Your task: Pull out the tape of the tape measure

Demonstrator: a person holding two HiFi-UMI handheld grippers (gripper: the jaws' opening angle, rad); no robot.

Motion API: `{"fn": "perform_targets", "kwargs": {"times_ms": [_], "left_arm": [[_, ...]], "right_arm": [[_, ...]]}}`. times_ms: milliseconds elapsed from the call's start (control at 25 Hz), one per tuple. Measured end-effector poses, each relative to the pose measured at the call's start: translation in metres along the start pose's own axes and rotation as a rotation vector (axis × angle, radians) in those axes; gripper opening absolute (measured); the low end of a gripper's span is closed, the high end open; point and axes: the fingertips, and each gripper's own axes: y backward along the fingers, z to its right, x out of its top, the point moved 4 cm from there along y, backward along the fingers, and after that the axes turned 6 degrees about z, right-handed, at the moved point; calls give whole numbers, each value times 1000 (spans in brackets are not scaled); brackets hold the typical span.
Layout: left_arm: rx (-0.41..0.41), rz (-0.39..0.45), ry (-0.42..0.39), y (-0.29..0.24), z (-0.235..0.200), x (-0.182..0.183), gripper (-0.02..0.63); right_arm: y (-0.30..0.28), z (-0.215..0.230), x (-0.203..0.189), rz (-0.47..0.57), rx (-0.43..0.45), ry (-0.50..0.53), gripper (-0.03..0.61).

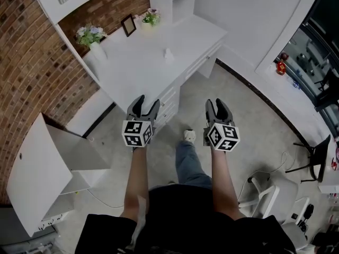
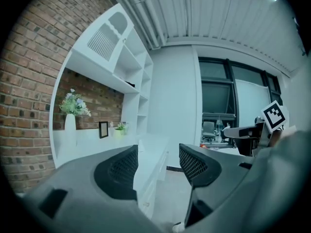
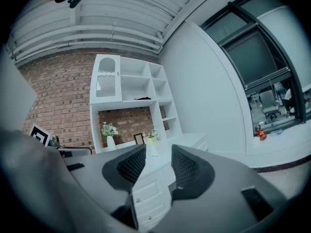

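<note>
Head view shows a small white object [image 1: 168, 53] standing alone on the white desk [image 1: 132, 67], toward its far right part; it is too small to tell whether this is the tape measure. Neither gripper is near it. The left gripper [image 1: 146, 103] hangs over the desk's near edge, above the drawers [image 1: 170, 96], and its own view shows the jaws [image 2: 158, 166] apart with nothing between them but the desk and the room beyond. The right gripper [image 1: 216, 103] is held over the floor, just right of the desk's near corner; its jaws [image 3: 153, 165] also stand apart and empty, and the small white object [image 3: 153, 150] shows far behind the gap.

At the far left of the desk a white vase of flowers [image 1: 91, 37] stands against the brick wall [image 1: 21, 62], with a dark picture frame [image 1: 128, 25] and a small potted plant [image 1: 151, 17] further right along the back. The person's shoe [image 1: 189, 136] rests on the floor between the grippers. A white office chair [image 1: 275, 194] sits near, to the right.
</note>
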Motion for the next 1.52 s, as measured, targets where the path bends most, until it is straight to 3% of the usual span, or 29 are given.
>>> {"fn": "perform_targets", "kwargs": {"times_ms": [480, 680, 880, 1040, 1360, 1520], "left_arm": [[130, -30, 53, -237, -88, -1, 236], [188, -68, 72, -288, -112, -8, 236], [166, -108, 72, -323, -131, -11, 236], [53, -189, -5, -351, -142, -8, 236], [-386, -593, -460, -397, -126, -25, 236], [-541, -735, -589, -409, -121, -45, 232]], "right_arm": [[-276, 88, -1, -110, 149, 26, 144], [-361, 99, -8, -162, 217, -1, 144], [-414, 92, -13, -184, 254, -1, 144], [-445, 84, -13, -193, 282, 18, 144], [-476, 73, -24, -249, 326, 18, 144], [-480, 73, -30, -286, 348, 33, 144]]}}
